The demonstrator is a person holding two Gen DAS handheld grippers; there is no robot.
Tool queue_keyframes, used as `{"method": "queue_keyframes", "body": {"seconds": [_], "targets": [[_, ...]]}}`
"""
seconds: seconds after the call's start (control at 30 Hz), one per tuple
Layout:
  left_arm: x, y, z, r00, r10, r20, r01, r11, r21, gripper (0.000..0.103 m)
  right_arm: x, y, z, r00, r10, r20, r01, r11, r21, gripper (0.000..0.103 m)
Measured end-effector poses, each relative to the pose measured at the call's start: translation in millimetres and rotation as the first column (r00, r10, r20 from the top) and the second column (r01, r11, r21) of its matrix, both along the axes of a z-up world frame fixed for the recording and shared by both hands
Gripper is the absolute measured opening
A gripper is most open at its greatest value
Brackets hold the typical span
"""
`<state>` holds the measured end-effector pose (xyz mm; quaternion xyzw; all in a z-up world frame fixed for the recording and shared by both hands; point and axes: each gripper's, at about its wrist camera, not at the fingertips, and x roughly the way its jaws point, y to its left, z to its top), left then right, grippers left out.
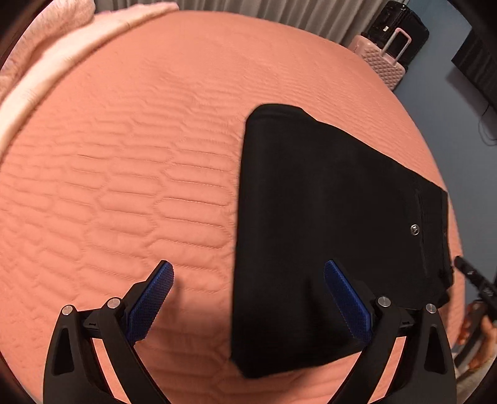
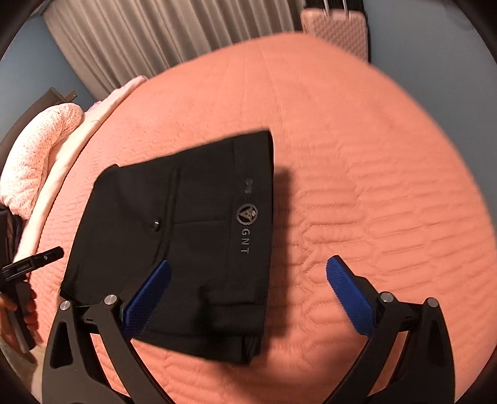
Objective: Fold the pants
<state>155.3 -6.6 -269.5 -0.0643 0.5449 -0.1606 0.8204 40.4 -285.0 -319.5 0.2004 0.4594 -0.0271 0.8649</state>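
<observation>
The black pants [image 1: 326,217] lie folded into a compact rectangle on the orange quilted bedspread [image 1: 124,155]. A small metal button [image 1: 414,230] shows near their right side. My left gripper [image 1: 248,273] is open above the pants' near left edge, one blue pad over the cloth and one over the bedspread. In the right wrist view the pants [image 2: 186,233] show a grey logo [image 2: 247,214]. My right gripper [image 2: 248,267] is open wide above their near right edge, holding nothing. Neither pair of pads presses on the cloth.
A pale pink blanket [image 1: 46,46] and a dotted pillow [image 2: 40,149] lie at the bed's left. A pink suitcase [image 1: 385,62] and a black one [image 1: 394,28] stand past the far corner by the curtain [image 2: 155,40]. A hand [image 2: 18,310] holds the other gripper at the left.
</observation>
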Motion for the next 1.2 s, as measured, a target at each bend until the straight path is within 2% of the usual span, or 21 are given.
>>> {"method": "queue_keyframes", "body": {"seconds": [0.1, 0.17, 0.27, 0.4, 0.43, 0.47, 0.53, 0.57, 0.6, 0.67, 0.73, 0.8, 1.0, 1.1, 1.2], "targets": [[10, -15, -16, 0.995, -0.074, -0.071, 0.068, 0.994, -0.091, 0.096, 11, -1, -20, 0.999, 0.023, -0.049, -0.017, 0.994, 0.107, 0.098], [15, -25, -28, 0.989, -0.107, -0.103, 0.097, 0.990, -0.099, 0.096, 12, 1, -30, 0.998, 0.038, -0.041, -0.030, 0.982, 0.186, 0.098], [17, -39, -32, 0.989, -0.136, -0.057, 0.134, 0.990, -0.034, 0.096, 11, 7, -35, 0.999, 0.034, -0.013, -0.031, 0.988, 0.149, 0.098], [16, -52, -35, 0.990, -0.140, -0.017, 0.140, 0.990, 0.005, 0.096, 9, 17, -36, 0.999, 0.045, -0.005, -0.044, 0.996, 0.081, 0.098], [15, -55, -35, 0.990, -0.138, -0.006, 0.138, 0.990, 0.016, 0.094, 9, 16, -36, 0.999, 0.042, -0.005, -0.042, 0.996, 0.082, 0.097], [13, -58, -34, 0.990, -0.138, 0.001, 0.138, 0.990, 0.027, 0.091, 8, 14, -35, 0.999, 0.036, -0.005, -0.035, 0.997, 0.076, 0.091], [10, -64, -30, 0.989, -0.147, 0.016, 0.147, 0.989, 0.036, 0.076, 7, 13, -33, 1.000, 0.031, -0.001, -0.031, 0.996, 0.081, 0.082], [7, -67, -28, 0.988, -0.150, 0.025, 0.149, 0.988, 0.044, 0.071, 6, 10, -31, 0.999, 0.035, 0.010, -0.036, 0.994, 0.100, 0.067], [5, -70, -25, 0.988, -0.150, 0.033, 0.149, 0.988, 0.050, 0.061, 7, 9, -29, 1.000, 0.029, 0.012, -0.030, 0.993, 0.114, 0.057], [2, -75, -21, 0.989, -0.139, 0.044, 0.136, 0.988, 0.072, 0.047, 8, 8, -27, 0.999, 0.032, 0.019, -0.035, 0.988, 0.150, 0.040], [0, -78, -19, 0.992, -0.114, 0.049, 0.109, 0.990, 0.093, 0.025, 10, 12, -22, 0.999, 0.031, 0.018, -0.033, 0.990, 0.136, 0.035], [-3, -78, -15, 0.995, -0.088, 0.057, 0.081, 0.990, 0.118, 0.014, 10, 15, -18, 0.999, 0.022, 0.028, -0.026, 0.991, 0.134, 0.029], [-14, -65, 7, 0.995, -0.049, 0.091, 0.043, 0.997, 0.068, 0.011, 5, 20, 8, 0.997, 0.016, 0.079, -0.026, 0.992, 0.121, 0.023], [-14, -52, 27, 0.993, -0.004, 0.115, 0.003, 1.000, 0.010, 0.007, 11, 21, 33, 0.993, 0.036, 0.115, -0.048, 0.993, 0.106, 0.022], [-3, -49, 52, 0.989, -0.002, 0.150, 0.004, 1.000, -0.011, 0.006, 25, 20, 54, 0.986, 0.057, 0.156, -0.071, 0.994, 0.086, 0.022]]}}
